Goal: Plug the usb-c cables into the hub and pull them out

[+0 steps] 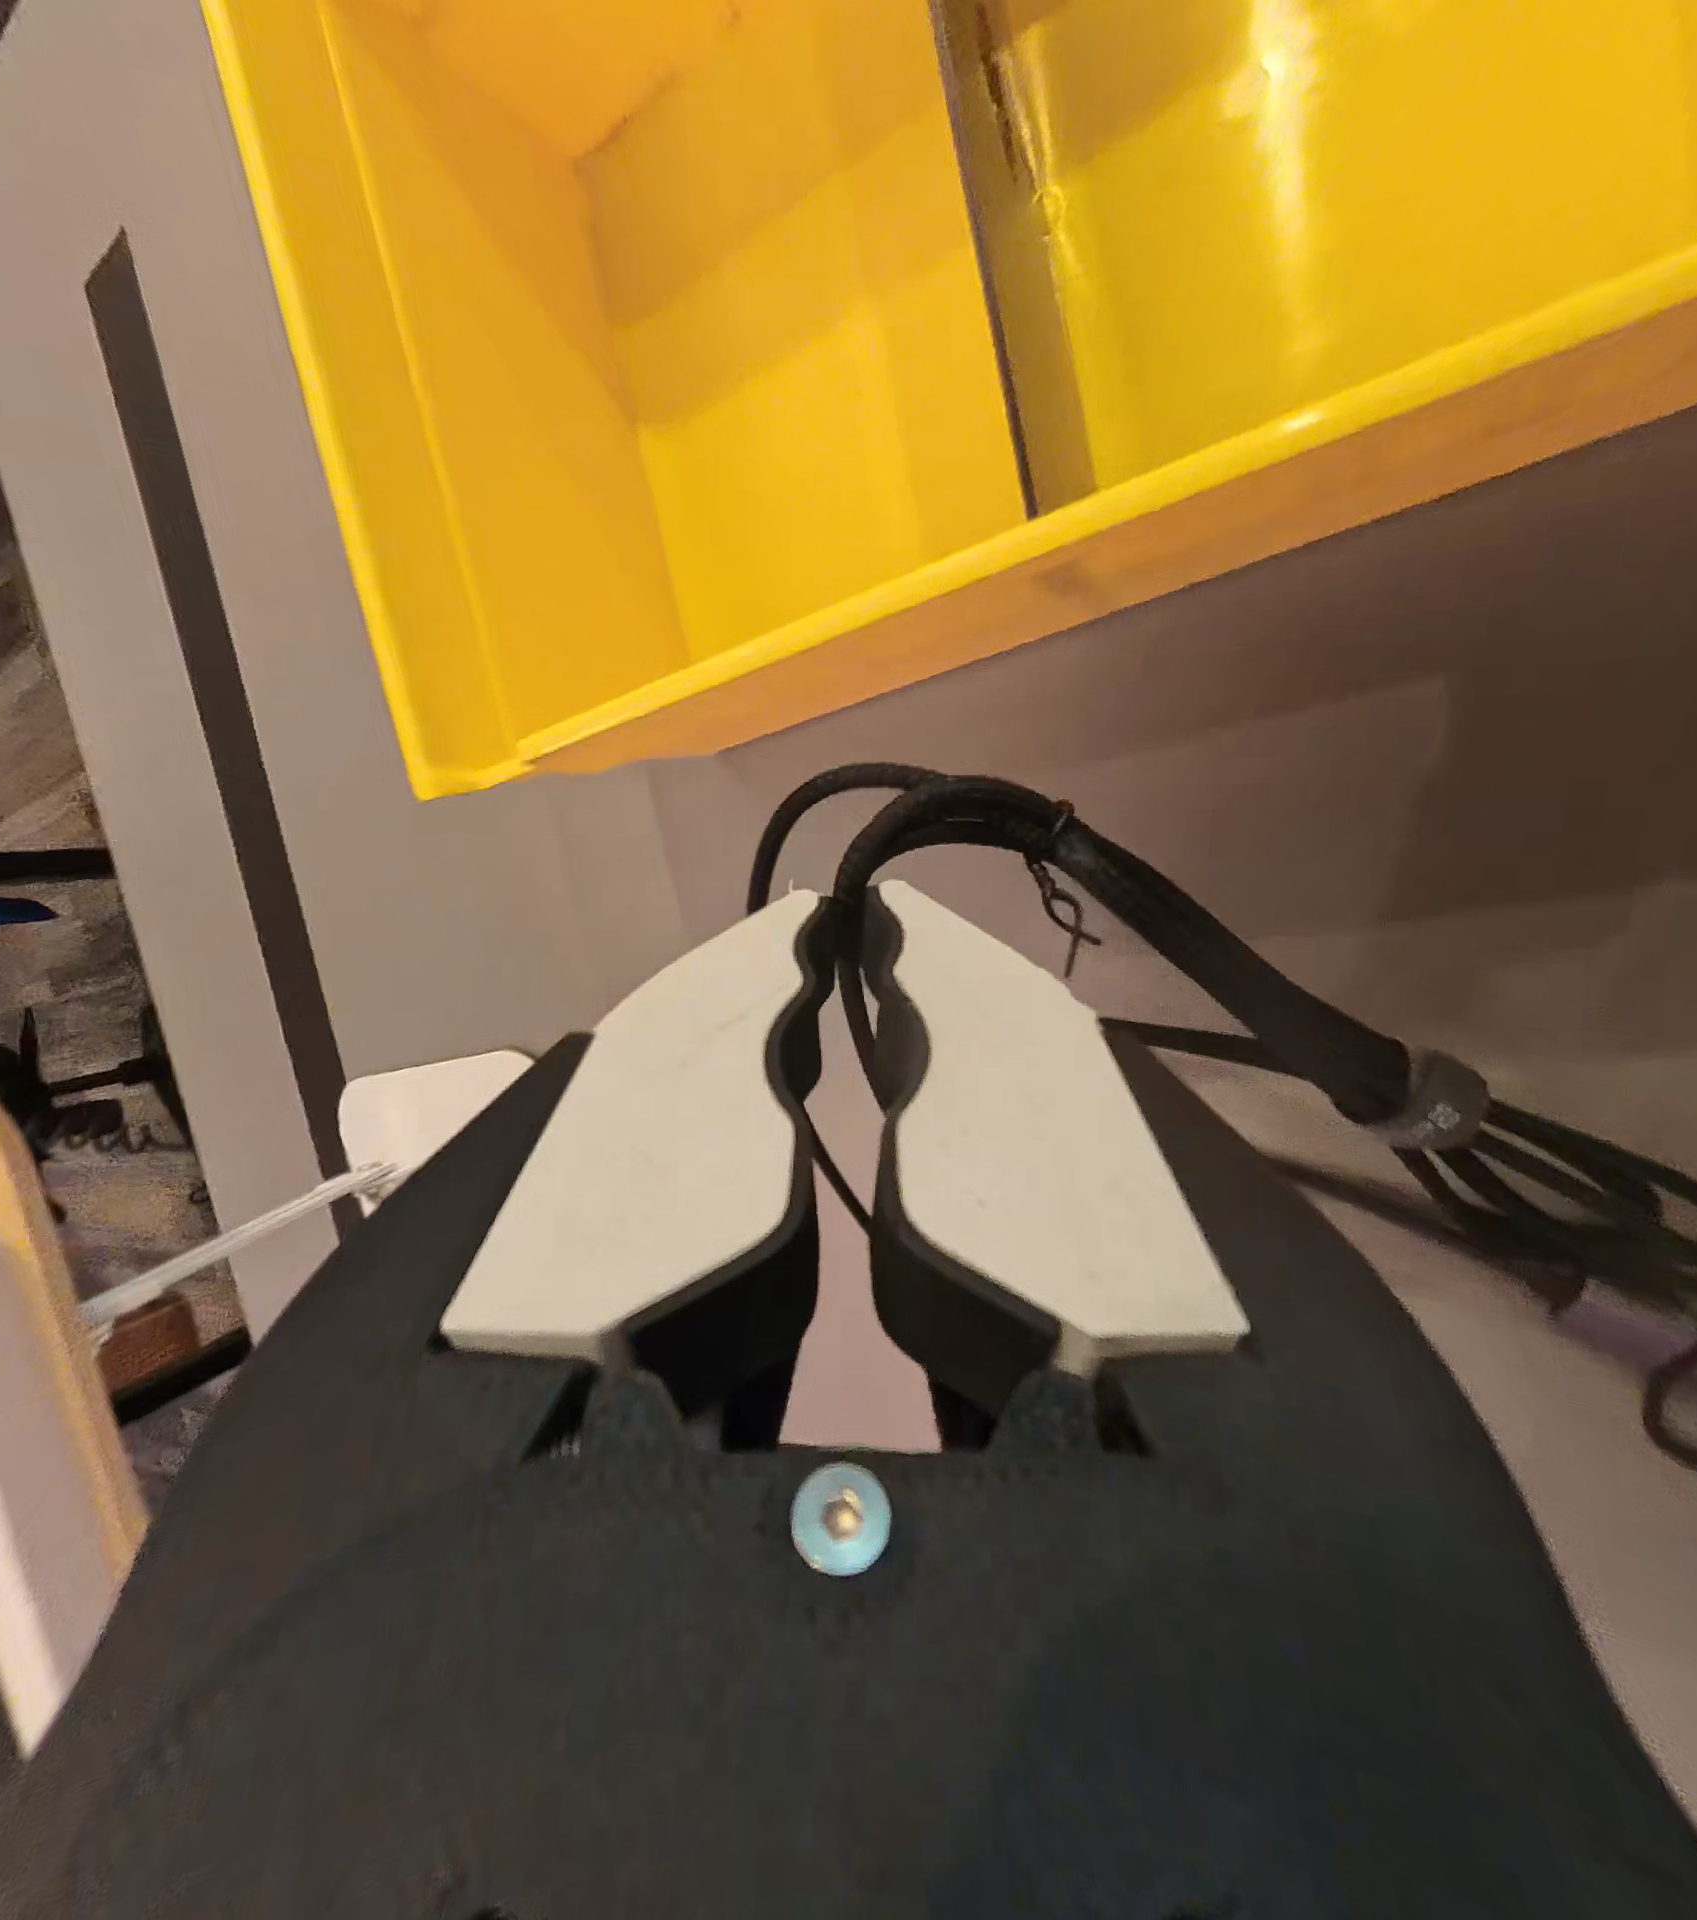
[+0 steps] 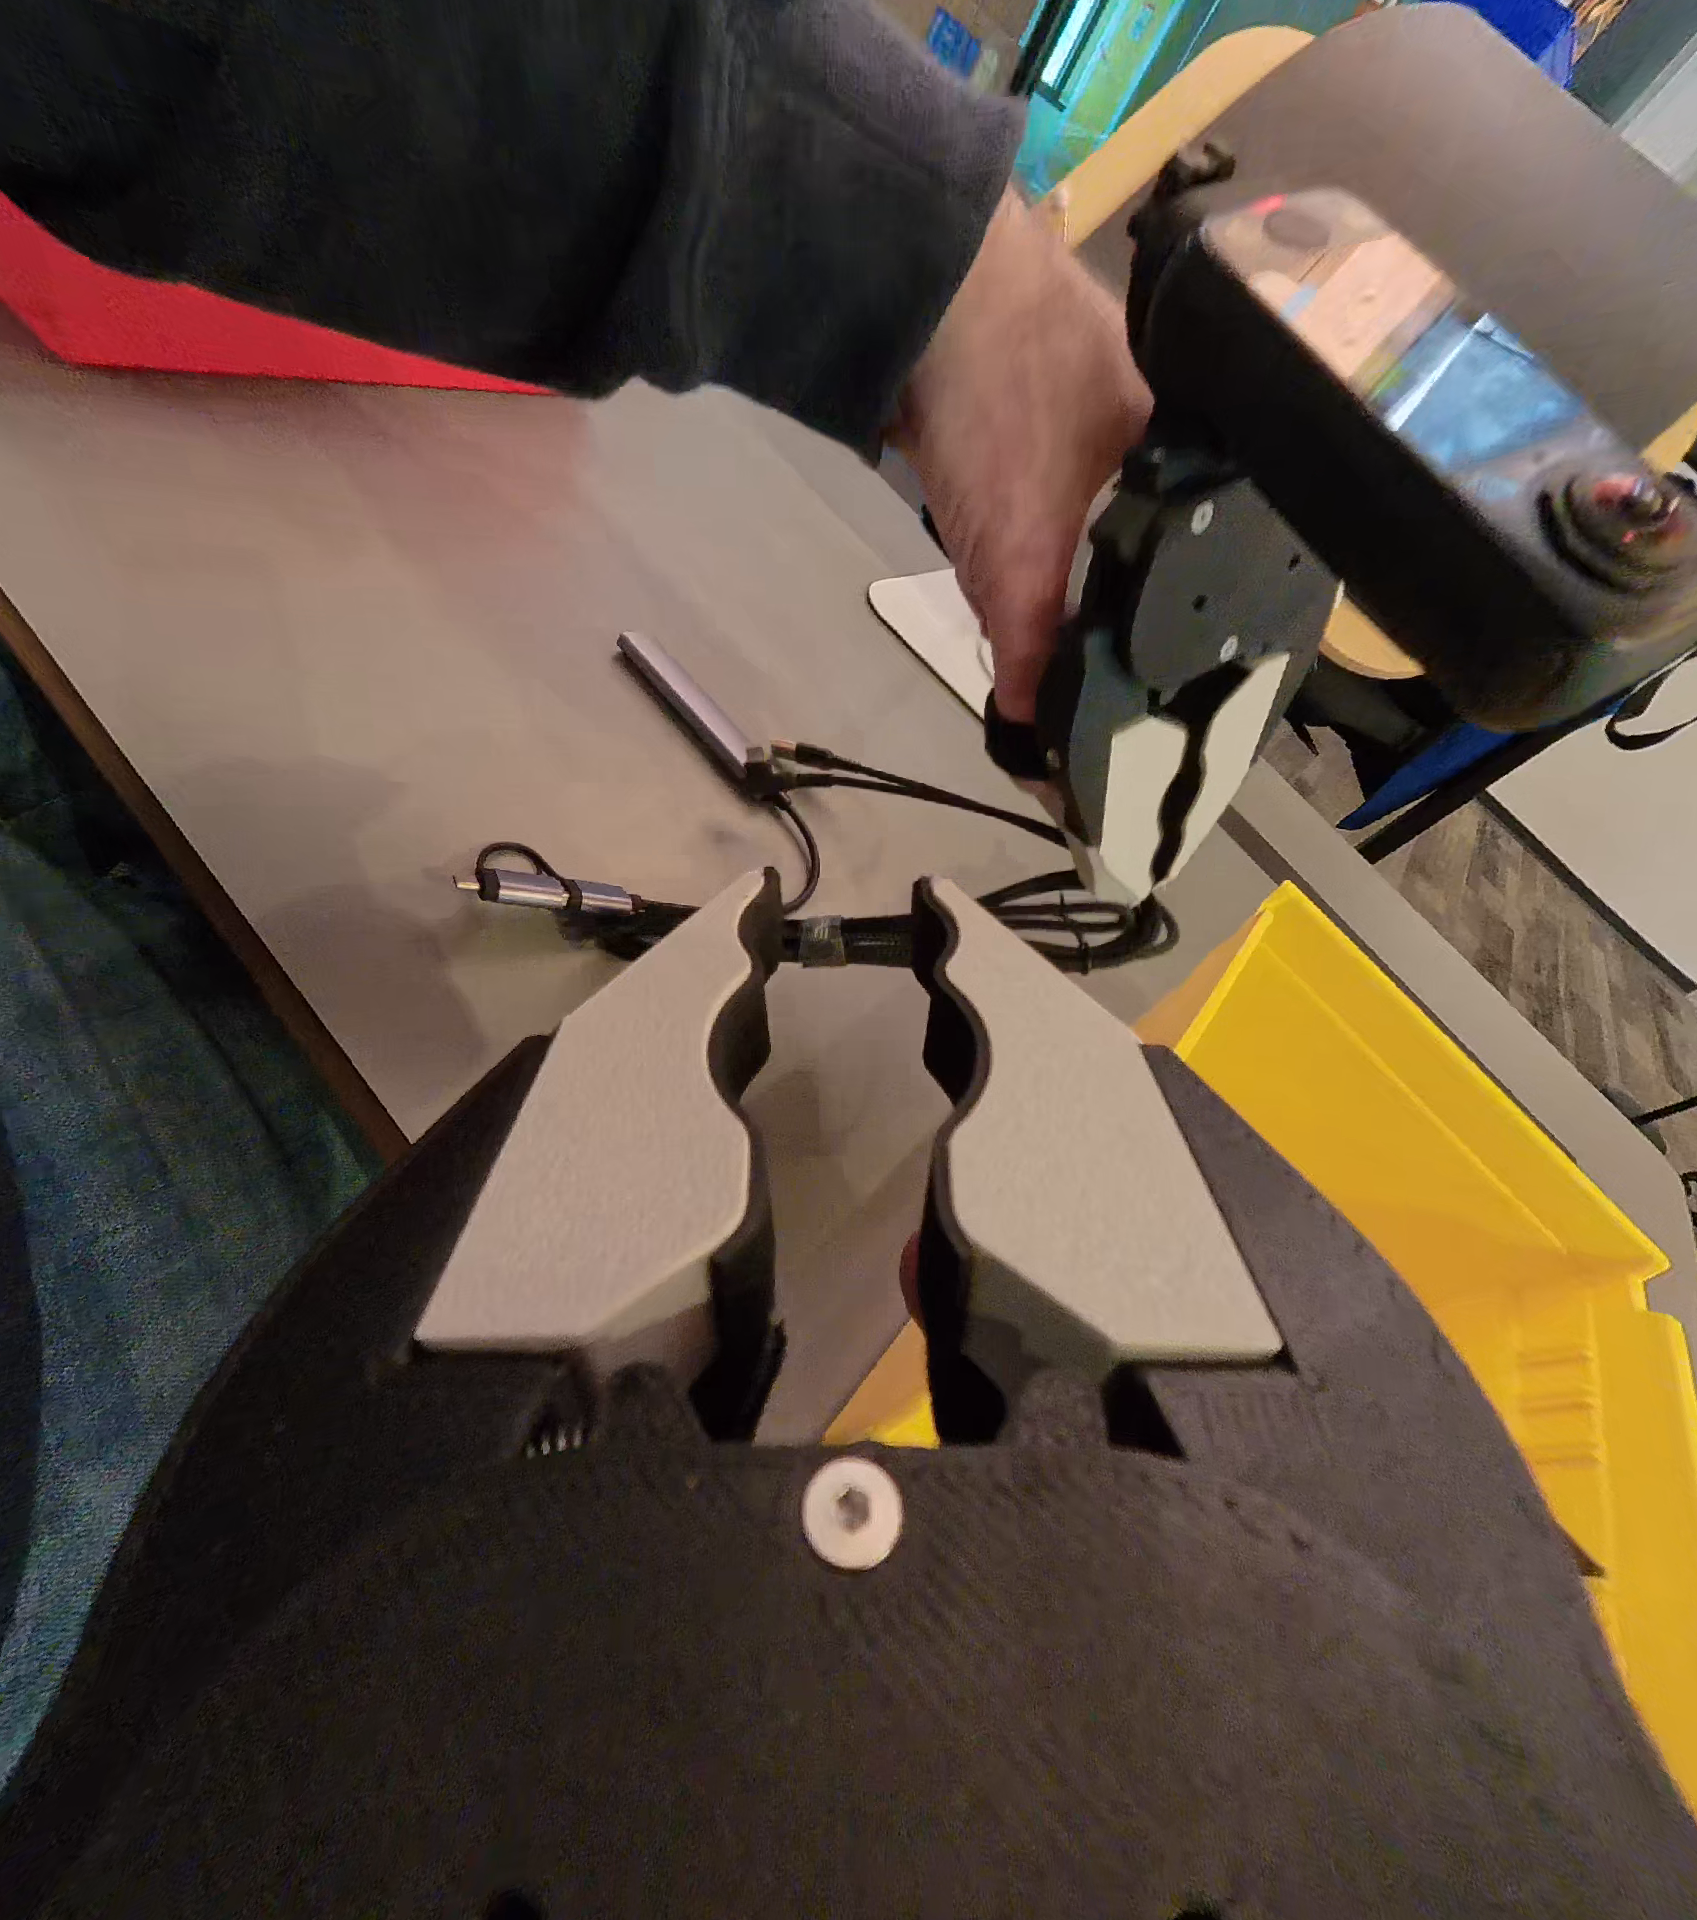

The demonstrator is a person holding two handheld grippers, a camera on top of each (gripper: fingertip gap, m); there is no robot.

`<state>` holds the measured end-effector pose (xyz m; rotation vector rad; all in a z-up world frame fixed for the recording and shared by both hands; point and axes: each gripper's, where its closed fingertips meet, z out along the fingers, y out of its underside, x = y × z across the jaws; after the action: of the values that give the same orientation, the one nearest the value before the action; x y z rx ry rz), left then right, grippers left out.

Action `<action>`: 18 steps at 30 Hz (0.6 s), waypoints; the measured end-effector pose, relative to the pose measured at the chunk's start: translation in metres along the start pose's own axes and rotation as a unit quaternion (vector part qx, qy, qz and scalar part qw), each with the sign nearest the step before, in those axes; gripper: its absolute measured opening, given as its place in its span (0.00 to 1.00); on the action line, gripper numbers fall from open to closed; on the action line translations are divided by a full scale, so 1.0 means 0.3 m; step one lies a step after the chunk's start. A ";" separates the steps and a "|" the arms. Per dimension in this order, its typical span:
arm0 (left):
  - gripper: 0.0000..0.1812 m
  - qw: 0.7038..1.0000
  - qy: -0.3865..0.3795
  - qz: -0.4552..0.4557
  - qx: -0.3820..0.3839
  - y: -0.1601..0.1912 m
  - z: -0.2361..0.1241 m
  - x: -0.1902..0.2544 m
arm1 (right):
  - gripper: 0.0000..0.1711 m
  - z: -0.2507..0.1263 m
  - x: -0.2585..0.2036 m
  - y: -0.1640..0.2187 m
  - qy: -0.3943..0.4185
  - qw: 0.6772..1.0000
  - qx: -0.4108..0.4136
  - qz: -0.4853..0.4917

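While the left gripper [image 1: 849, 904] pinches a black cable [image 1: 1228, 997] on the grey table [image 2: 356, 582] (office behind), the right gripper [image 2: 849, 925] gapes.

Glossy smooth yellow plastic bin [image 1: 823, 436] at twelve o'clock; black braided fabric-sheathed cable bundle [image 1: 1239, 956]; brushed grey metal hub bar [image 2: 688, 707] on matt grey tabletop [image 2: 356, 582].

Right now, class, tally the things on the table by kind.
Hub: 1
Black cable bundle: 1
Adapter plug: 1
Yellow bin: 1
Grippers: 2, left gripper and right gripper
Total: 6
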<state>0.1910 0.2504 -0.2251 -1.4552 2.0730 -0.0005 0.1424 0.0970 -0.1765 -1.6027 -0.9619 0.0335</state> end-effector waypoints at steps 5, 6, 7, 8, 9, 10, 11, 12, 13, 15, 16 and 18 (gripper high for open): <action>0.14 1.000 0.006 -0.019 0.012 0.023 0.022 0.031 | 0.13 0.007 -0.009 0.009 -0.005 1.000 -0.003 -0.001; 0.15 0.999 0.003 -0.030 0.020 0.033 0.002 0.031 | 0.13 0.007 -0.010 0.009 -0.006 1.000 -0.003 -0.001; 0.16 0.999 -0.005 -0.040 0.028 0.047 -0.027 0.029 | 0.13 0.007 -0.012 0.008 -0.007 1.000 -0.003 -0.002; 0.14 0.998 -0.016 -0.044 0.035 0.067 -0.062 0.029 | 0.13 0.006 -0.013 0.006 -0.008 1.000 -0.002 -0.002; 0.13 0.998 -0.033 -0.040 0.036 0.097 -0.100 0.030 | 0.13 0.005 -0.014 0.004 -0.009 1.000 -0.001 -0.003; 0.13 0.998 -0.048 -0.031 0.026 0.144 -0.136 0.039 | 0.13 0.005 -0.017 0.003 -0.010 1.000 0.000 -0.002; 0.12 0.998 -0.056 -0.023 0.008 0.203 -0.165 0.055 | 0.13 0.007 -0.020 0.002 -0.012 1.000 0.000 -0.002; 0.12 0.998 -0.057 -0.023 -0.013 0.270 -0.187 0.074 | 0.13 0.011 -0.025 0.001 -0.015 1.000 0.000 -0.002; 0.12 0.998 -0.049 -0.032 -0.032 0.338 -0.201 0.101 | 0.13 0.018 -0.032 0.000 -0.019 1.000 -0.001 -0.003; 0.13 0.997 -0.017 -0.058 -0.055 0.462 -0.210 0.168 | 0.13 0.033 -0.047 -0.011 -0.025 1.000 -0.001 -0.009; 0.14 0.995 -0.002 -0.072 -0.066 0.518 -0.205 0.198 | 0.13 0.040 -0.056 -0.022 -0.029 1.000 0.001 -0.012; 0.15 0.992 0.017 -0.081 -0.095 0.619 -0.183 0.247 | 0.13 0.052 -0.079 -0.048 -0.037 0.999 0.006 -0.021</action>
<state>-0.0099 0.2431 -0.2758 -1.7478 2.0205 0.1107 0.1109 0.0951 -0.1802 -1.5792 -1.0505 0.0685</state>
